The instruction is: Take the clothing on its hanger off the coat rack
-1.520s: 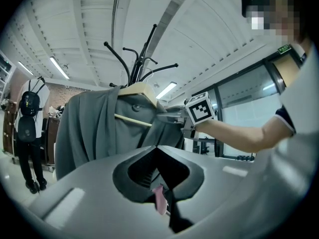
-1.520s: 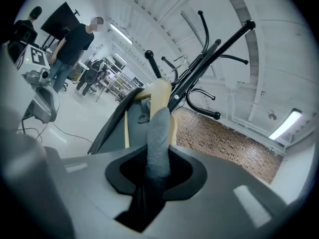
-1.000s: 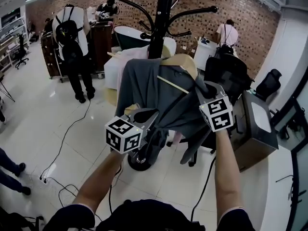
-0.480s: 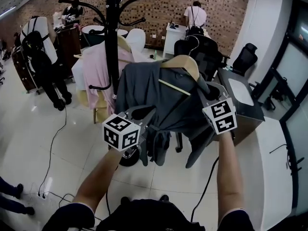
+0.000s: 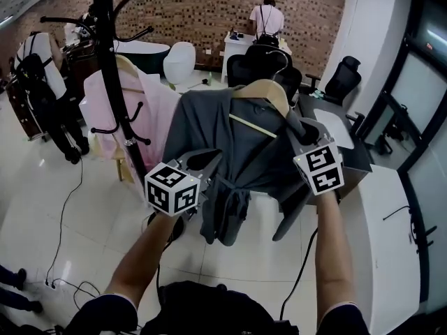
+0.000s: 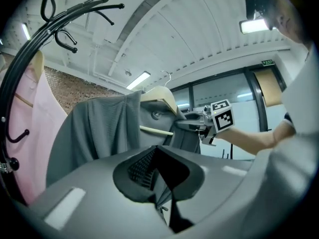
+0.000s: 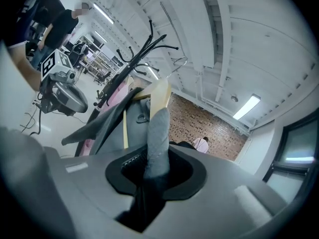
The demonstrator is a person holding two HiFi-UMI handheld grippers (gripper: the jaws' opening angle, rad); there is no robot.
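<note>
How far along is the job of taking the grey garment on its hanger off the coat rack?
Done: the grey garment on its hanger hangs clear of the coat rack, hook free. In hand: the left tongs and right tongs both grip its cloth. Left: probably only setting it down.

Pink garment at 10 o'clock, backpack person farther out at 10. Person at 12. Black office chair at 2. Floor cable at 8.
</note>
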